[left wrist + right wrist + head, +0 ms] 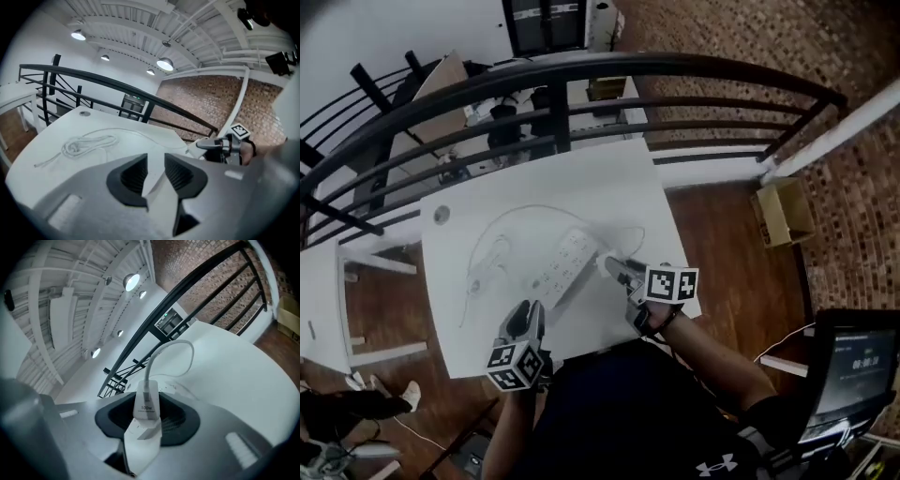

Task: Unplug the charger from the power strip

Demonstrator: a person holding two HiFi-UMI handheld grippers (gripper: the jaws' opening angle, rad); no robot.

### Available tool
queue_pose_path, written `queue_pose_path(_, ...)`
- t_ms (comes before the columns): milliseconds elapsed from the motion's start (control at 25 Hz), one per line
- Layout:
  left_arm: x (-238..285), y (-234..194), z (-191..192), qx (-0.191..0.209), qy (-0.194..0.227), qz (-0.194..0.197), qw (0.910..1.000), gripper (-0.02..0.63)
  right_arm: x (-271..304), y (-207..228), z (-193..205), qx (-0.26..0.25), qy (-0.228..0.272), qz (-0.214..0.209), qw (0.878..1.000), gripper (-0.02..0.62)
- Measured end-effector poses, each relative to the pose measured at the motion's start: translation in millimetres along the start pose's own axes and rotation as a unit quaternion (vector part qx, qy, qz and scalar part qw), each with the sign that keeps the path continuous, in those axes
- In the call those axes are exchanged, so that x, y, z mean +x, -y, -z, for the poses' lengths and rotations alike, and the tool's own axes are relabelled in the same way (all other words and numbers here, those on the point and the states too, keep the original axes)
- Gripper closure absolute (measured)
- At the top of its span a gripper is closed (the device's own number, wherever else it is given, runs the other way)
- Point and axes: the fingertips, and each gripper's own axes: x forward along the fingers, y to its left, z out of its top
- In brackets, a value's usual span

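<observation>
Charger (146,401) clamped in right gripper (617,268), seemingly clear of power strip (565,265).
Hold grip firm, lift w/o snagging cable (174,345); left gripper (155,174) jaws apart, empty.

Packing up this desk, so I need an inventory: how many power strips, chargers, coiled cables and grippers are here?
Power strip: 1
Charger: 1
Coiled cable: 1
Grippers (left gripper, right gripper): 2
Total: 5

1. Centre of worktop (609,183): power strip (565,265).
2. Left of it: coiled cable (492,258).
3. Just right of it: charger (146,401), between right gripper (617,268) fingers.
4. Behind worktop: railing (581,70); on floor (722,216), right: cardboard box (783,211).
</observation>
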Motion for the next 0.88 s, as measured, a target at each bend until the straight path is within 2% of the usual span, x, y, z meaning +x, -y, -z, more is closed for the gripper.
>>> queue_pose_path(200,2,12,4,0.017,-0.031,0.019,0.9992,0.492,-5,12,14,0.026,-0.005,0.019,0.999,0.453)
queue_pose_path(440,13,46,10,0.029,-0.042,0.036,0.998,0.494,-21,20,29,0.039,-0.02,0.016,0.999,0.453)
queue_pose_path(600,19,64,7,0.024,-0.048,0.051,0.9972,0.495,-34,30,31,0.044,-0.024,0.033,0.998,0.453)
queue_pose_path(720,24,64,1,0.022,-0.048,0.056,0.997,0.495,-36,40,26,0.044,-0.015,0.046,0.998,0.453)
queue_pose_path(880,19,53,3,0.011,-0.046,0.041,0.998,0.495,-33,53,33,0.042,-0.03,0.061,0.997,0.453)
